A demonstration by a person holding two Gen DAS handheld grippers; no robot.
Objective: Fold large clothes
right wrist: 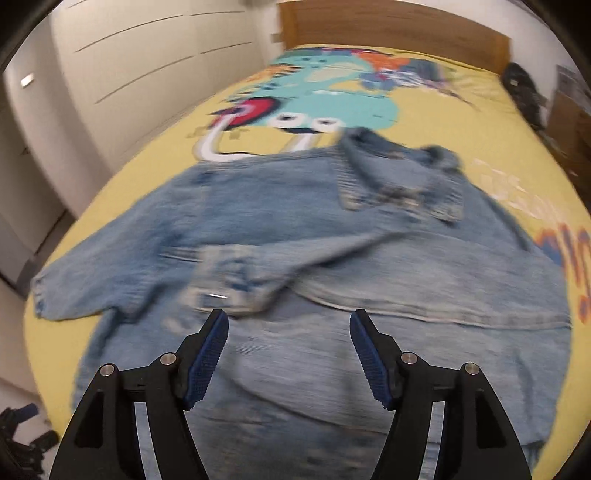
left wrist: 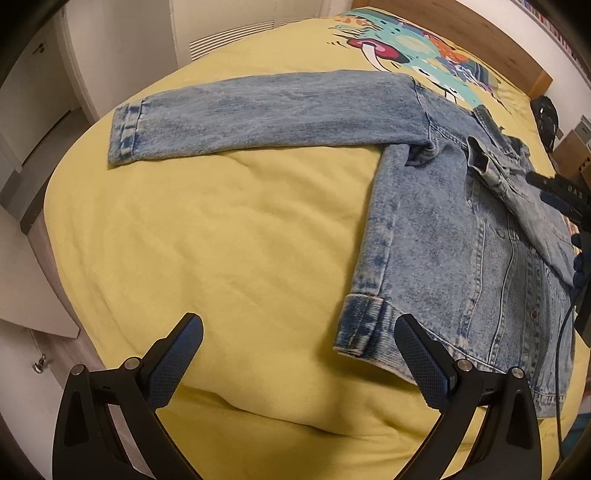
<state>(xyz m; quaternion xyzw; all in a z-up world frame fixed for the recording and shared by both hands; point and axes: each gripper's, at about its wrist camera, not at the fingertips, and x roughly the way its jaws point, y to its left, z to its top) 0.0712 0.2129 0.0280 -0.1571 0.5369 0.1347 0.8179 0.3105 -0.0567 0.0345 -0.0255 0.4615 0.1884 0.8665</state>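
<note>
A faded, stone-washed blue denim jacket (left wrist: 461, 229) lies flat on a bed under a soft, faintly quilted yellow cover (left wrist: 221, 240) printed with a bright cartoon in teal, red and orange (right wrist: 325, 99). The denim is stiff and mottled, with raised double seams and a turned hem. From the jacket's body, one long sleeve (left wrist: 258, 110) stretches straight out to the side over bare yellow cloth, its cuff banded and stitched. The other sleeve (right wrist: 240, 273) is folded across the jacket's front, its cuff lying near the middle; the collar (right wrist: 402, 184) sits rumpled at the end nearer the cartoon.

The left gripper (left wrist: 299, 354), black with ribbed blue pads, hangs over the bed beside the jacket's hem corner, jaws spread wide and holding nothing. The right gripper (right wrist: 290, 354), of the same make, hangs above the jacket's lower front with its jaws well apart and nothing between them; that view is smeared with motion.

Beyond the jacket stands a wooden headboard (right wrist: 388, 33). A pale wardrobe with slim grooves (right wrist: 147, 55) runs along the sleeve side, and something dark and shapeless (right wrist: 524, 92) lies at the bed's far corner.
</note>
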